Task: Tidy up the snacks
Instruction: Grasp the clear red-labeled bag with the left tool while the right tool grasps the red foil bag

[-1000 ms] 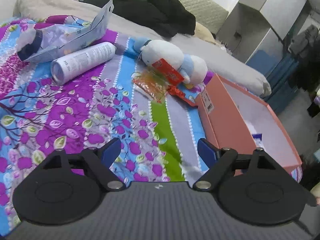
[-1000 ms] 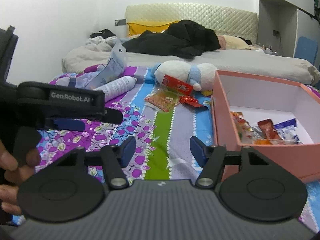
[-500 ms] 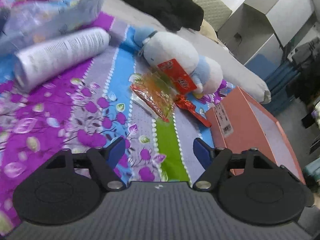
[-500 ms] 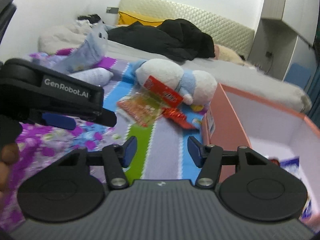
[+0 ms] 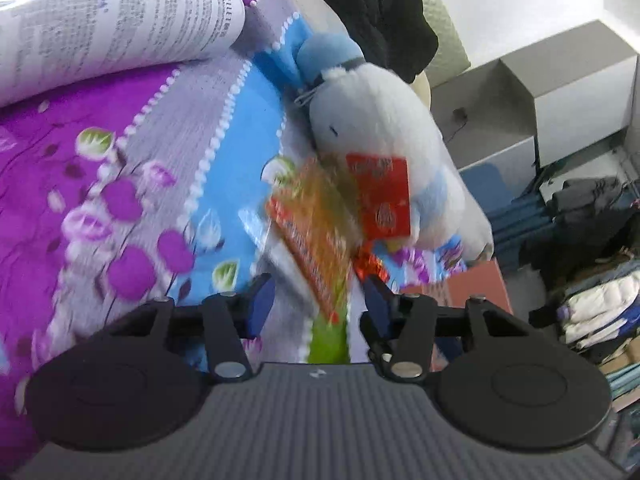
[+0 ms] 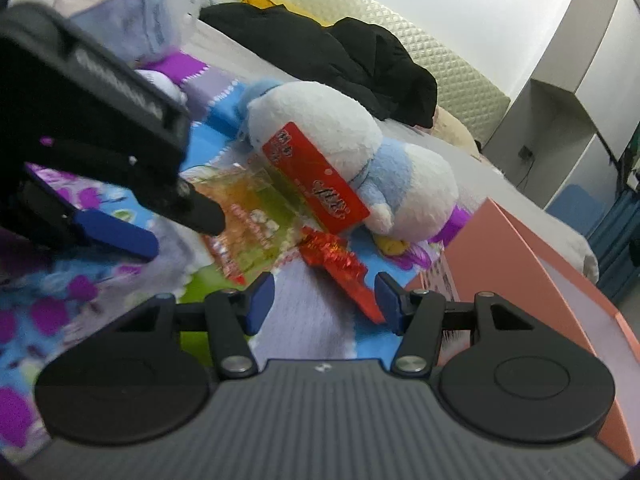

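An orange snack bag (image 5: pixel 316 232) (image 6: pixel 248 216) lies on the flowered bedspread. A flat red packet (image 5: pixel 382 198) (image 6: pixel 316 182) leans on a white and blue plush toy (image 5: pixel 380 128) (image 6: pixel 360 152). A crinkled red foil snack (image 6: pixel 338 264) (image 5: pixel 370 266) lies beside the pink box (image 6: pixel 532 276) (image 5: pixel 472 284). My left gripper (image 5: pixel 318 304) is open, its jaws on either side of the orange bag's near end. My right gripper (image 6: pixel 324 298) is open just before the foil snack. The left gripper also shows in the right wrist view (image 6: pixel 120 236).
A white printed tube (image 5: pixel 112 28) lies at the left. Black clothes (image 6: pixel 328 60) lie on the grey bedding behind the plush. Grey cabinets (image 6: pixel 580 92) and piled clothes (image 5: pixel 592 264) stand to the right of the bed.
Both grippers have moved forward towards the snacks by the plush. The left one has come up to the orange bag, the right one to the red foil snack. Both stay open.
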The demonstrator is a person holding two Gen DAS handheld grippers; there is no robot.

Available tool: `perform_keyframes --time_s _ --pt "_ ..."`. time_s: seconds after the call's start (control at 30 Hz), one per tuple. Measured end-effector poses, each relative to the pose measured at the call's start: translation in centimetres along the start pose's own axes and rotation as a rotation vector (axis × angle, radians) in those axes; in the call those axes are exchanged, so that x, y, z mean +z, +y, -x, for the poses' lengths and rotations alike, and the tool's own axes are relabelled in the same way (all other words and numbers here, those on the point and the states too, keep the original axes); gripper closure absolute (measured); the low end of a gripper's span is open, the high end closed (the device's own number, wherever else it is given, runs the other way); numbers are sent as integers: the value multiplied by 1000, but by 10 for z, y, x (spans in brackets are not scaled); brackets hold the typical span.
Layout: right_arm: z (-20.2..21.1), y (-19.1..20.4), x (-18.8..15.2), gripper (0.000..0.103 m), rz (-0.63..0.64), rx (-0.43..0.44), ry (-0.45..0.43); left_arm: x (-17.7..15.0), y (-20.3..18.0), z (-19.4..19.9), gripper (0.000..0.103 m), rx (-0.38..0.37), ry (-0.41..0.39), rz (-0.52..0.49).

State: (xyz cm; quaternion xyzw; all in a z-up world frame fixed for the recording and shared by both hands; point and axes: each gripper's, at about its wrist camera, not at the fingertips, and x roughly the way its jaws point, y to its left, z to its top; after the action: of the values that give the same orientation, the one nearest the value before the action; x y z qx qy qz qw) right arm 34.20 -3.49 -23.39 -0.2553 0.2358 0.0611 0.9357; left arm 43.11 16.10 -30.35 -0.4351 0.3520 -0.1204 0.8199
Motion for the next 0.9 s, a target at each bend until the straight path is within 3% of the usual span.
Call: perform_keyframes --time_s 0.3,0.47,0.57,0.67,0.8,0.9 --pt "-48 2 10 45 33 -21 20 27 -13 -26 46 44 1 -52" --pt "-65 -6 15 45 -44 9 53 38 -11 -40 46 30 -12 -38" --pt "-72 -13 16 51 -131 53 81 43 -11 -51 46 24 -24 -31" --pt "-73 -11 17 55 -122 59 81 44 -17 -61 47 41 -41 -56" --pt "-71 -12 17 55 -131 57 75 43 -29 -72 72 131 -52 -123" --pt "-69 -13 16 56 -139 54 74 42 -29 -68 78 124 -49 -117"
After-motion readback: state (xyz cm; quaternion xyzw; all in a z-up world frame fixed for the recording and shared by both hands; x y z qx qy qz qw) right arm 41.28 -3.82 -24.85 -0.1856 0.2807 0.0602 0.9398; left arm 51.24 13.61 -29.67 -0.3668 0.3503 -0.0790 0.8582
